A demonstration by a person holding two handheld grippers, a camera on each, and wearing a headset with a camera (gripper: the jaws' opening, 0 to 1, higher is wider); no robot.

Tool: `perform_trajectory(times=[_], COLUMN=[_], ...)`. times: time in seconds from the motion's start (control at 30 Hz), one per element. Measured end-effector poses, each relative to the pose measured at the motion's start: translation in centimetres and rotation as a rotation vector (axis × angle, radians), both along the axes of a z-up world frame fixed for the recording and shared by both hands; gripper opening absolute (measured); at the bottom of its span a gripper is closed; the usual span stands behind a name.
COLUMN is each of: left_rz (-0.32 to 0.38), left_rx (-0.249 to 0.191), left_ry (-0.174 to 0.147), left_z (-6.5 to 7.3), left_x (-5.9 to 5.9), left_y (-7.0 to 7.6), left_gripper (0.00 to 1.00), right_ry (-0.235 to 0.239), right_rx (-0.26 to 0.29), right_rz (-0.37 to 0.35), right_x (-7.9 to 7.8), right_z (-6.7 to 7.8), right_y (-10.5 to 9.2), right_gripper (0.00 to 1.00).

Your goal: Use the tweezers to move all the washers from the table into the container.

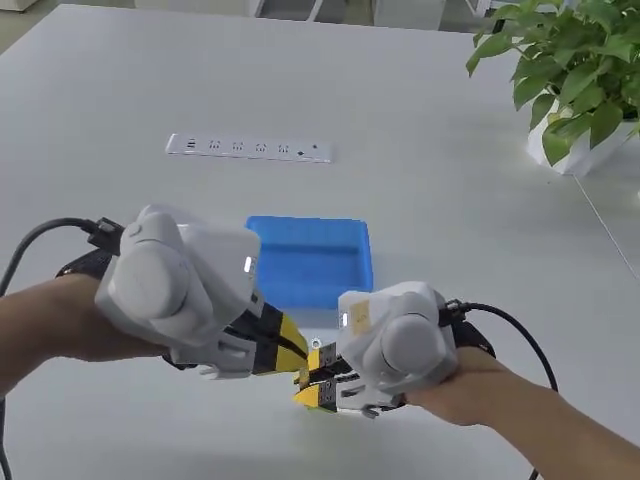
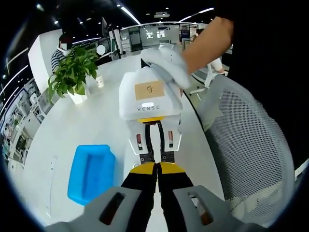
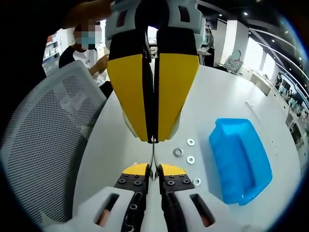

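- Both tongs meet nose to nose over the near part of the table (image 1: 430,200), with the tweezers (image 3: 153,154) running as a thin strip from one set of tips to the other.
- The left tongs (image 2: 157,169) are pinched nearly closed on one end of the tweezers. The right tongs (image 3: 153,170) are just as narrow and look clamped on the other end, so it reads like a hand-off or a regrip.
- The tweezers' long axis runs tip to tip, roughly along the near side of the container (image 3: 236,164). Which end is the working end is too fine to tell.
- Four washers (image 3: 178,152) lie flat on the table, loosely bunched just beside the tweezers line on the container side. They sit between the tongs and the container, and none shows inside it.
- Both tongs are about equally near the washers. The next move probably means swinging the tweezers' free end down and toward that bunch.
- There's plenty of room: open table all round, with the power strip (image 1: 248,148) and plant (image 1: 570,70) well apart at the far side.
- The tight spot is the table's near edge, with a mesh chair (image 3: 53,135) just past it, so a dropped washer could roll off.
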State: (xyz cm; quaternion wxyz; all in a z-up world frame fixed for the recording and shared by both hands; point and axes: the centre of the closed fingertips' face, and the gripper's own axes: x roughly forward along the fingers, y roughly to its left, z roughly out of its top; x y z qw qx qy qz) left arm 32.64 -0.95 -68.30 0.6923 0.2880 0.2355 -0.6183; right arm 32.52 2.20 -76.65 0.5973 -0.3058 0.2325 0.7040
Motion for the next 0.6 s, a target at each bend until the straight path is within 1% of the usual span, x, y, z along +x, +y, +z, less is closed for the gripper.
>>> perform_trajectory(times=[0.23,0.27,0.37,0.43,0.53,0.6], left_rz=[-0.019,-0.019,-0.03,-0.027,-0.022,-0.022], left_rx=[-0.013,-0.011,0.021,0.018,0.009,0.009], left_ry=[0.008,0.009,0.013,0.014,0.005,0.009], left_z=[-0.2,-0.3,-1.1,-1.3,-1.3,-1.5], left_x=[0.0,0.1,-0.1,-0.1,0.0,0.0], left_y=[-0.2,-0.2,0.1,0.2,0.2,0.2], left_gripper=[0.05,0.05,0.06,0.06,0.07,0.07], right_ry=[-0.001,-0.002,-0.003,-0.004,-0.006,-0.005], right_rx=[0.003,0.003,0.003,0.001,0.001,0.001], right_rz=[-0.001,-0.001,0.003,0.006,0.008,0.01], right_x=[0.0,0.0,0.0,0.0,0.0,-0.1], right_z=[0.0,0.0,0.0,0.0,0.0,0.0], right_y=[-0.1,-0.1,0.0,0.0,0.0,0.0], right_gripper=[0.09,0.09,0.09,0.09,0.09,0.09])
